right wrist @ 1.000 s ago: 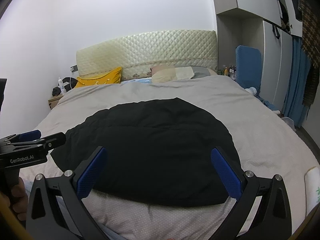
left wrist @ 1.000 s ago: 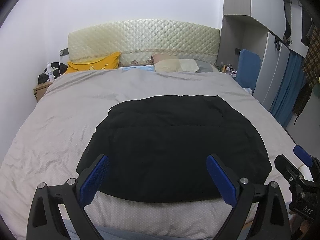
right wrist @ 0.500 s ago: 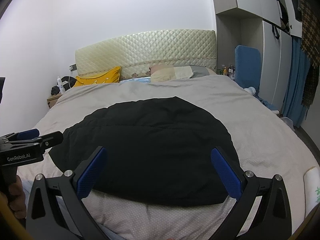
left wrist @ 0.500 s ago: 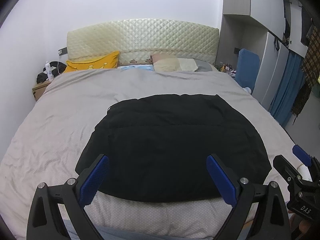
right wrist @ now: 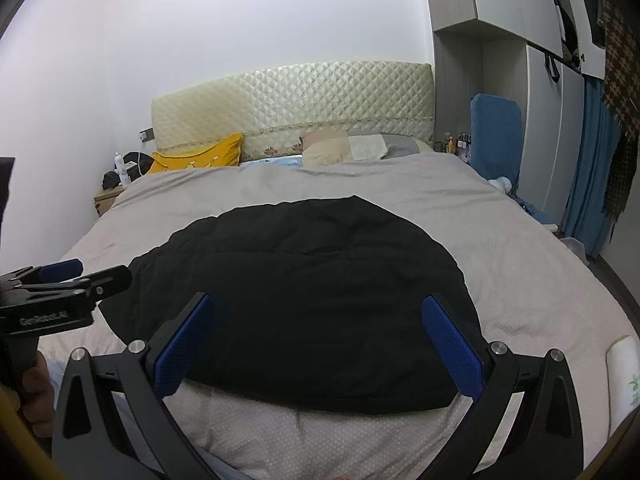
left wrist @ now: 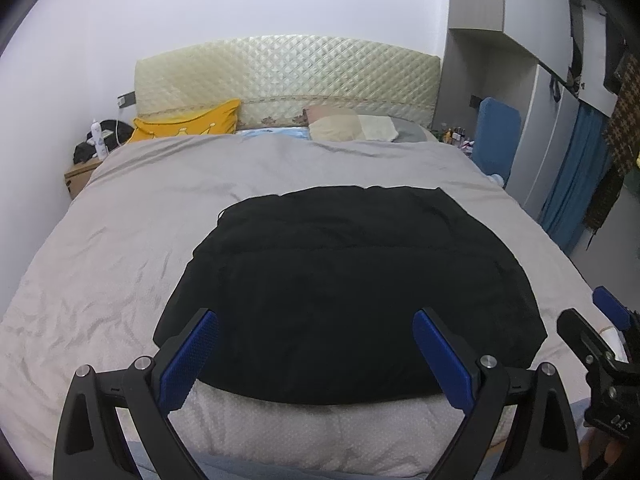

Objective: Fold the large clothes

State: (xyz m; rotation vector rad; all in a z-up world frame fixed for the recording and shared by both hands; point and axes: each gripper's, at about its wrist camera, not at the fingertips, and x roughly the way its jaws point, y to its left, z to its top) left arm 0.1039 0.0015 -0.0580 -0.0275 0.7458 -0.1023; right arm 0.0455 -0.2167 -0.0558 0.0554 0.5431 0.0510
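Note:
A large black quilted garment (left wrist: 352, 280) (right wrist: 304, 288) lies flat and folded on the grey bed cover, near the foot of the bed. My left gripper (left wrist: 316, 352) hovers just short of its near edge, open, with nothing between its blue pads. My right gripper (right wrist: 316, 340) is likewise open and empty before the garment's near edge. The right gripper's side shows at the lower right of the left wrist view (left wrist: 600, 344), and the left gripper's side shows at the left of the right wrist view (right wrist: 64, 284), held by a hand.
The bed (left wrist: 140, 220) has a cream quilted headboard (left wrist: 288, 76), a yellow pillow (left wrist: 188, 124) and beige pillows (left wrist: 352, 128). A nightstand (left wrist: 80, 172) with a bottle stands left. A wardrobe (left wrist: 560, 100), blue curtain (left wrist: 576, 176) and blue cushion (left wrist: 496, 136) stand right.
Both views have drifted very slightly; the garment and the open grippers keep their positions.

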